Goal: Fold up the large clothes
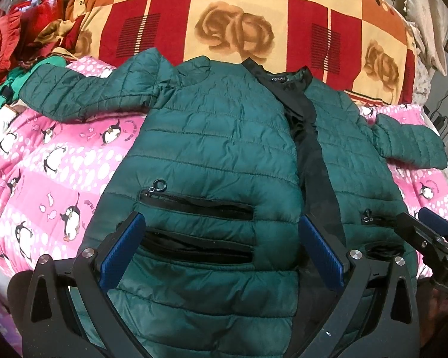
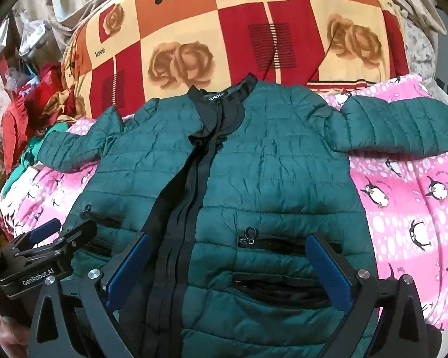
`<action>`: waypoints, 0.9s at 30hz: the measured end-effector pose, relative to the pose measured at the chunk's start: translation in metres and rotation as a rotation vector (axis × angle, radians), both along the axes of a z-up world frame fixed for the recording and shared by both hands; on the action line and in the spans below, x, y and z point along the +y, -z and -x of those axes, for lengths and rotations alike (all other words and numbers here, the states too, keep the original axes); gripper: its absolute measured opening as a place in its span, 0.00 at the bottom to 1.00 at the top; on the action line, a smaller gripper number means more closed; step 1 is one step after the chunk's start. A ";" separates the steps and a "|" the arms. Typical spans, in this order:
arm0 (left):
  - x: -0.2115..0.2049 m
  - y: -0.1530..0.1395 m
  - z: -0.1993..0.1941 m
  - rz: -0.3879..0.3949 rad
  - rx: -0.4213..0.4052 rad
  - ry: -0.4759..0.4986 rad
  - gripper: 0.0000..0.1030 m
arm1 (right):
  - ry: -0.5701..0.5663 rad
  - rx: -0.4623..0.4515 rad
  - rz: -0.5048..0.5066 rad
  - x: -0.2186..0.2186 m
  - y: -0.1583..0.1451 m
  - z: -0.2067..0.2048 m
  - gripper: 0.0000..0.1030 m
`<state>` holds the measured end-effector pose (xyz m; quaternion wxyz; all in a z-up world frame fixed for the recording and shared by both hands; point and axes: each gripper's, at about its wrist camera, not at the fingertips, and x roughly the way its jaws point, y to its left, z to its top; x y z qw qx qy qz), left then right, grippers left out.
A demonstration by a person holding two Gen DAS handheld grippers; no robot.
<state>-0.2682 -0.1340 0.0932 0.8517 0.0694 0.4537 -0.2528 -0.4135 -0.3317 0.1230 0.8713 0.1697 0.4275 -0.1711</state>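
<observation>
A dark green quilted jacket point(image 1: 218, 137) lies front up on a pink penguin blanket point(image 1: 53, 161), sleeves spread to both sides, black zipper band down its middle. It also shows in the right wrist view point(image 2: 271, 173). My left gripper point(image 1: 221, 226) is open above the jacket's left pocket zippers point(image 1: 197, 205), holding nothing. My right gripper point(image 2: 228, 247) is open above the right pocket point(image 2: 271, 243), holding nothing. The right gripper shows at the edge of the left wrist view point(image 1: 427, 232), and the left gripper shows in the right wrist view point(image 2: 59, 232).
A red, orange and cream rose-print quilt point(image 1: 239, 26) lies beyond the jacket's collar. A heap of red and green clothes point(image 1: 24, 47) sits at the far left. The pink blanket point(image 2: 409, 208) extends to the right of the jacket.
</observation>
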 end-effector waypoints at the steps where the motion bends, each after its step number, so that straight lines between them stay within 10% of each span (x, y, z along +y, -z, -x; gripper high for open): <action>1: -0.001 0.001 0.001 -0.005 -0.001 0.000 0.99 | -0.002 -0.004 0.002 0.000 0.001 0.000 0.99; 27: -0.019 0.017 0.008 -0.056 -0.024 0.059 0.99 | 0.011 -0.013 -0.043 -0.013 0.016 -0.008 0.99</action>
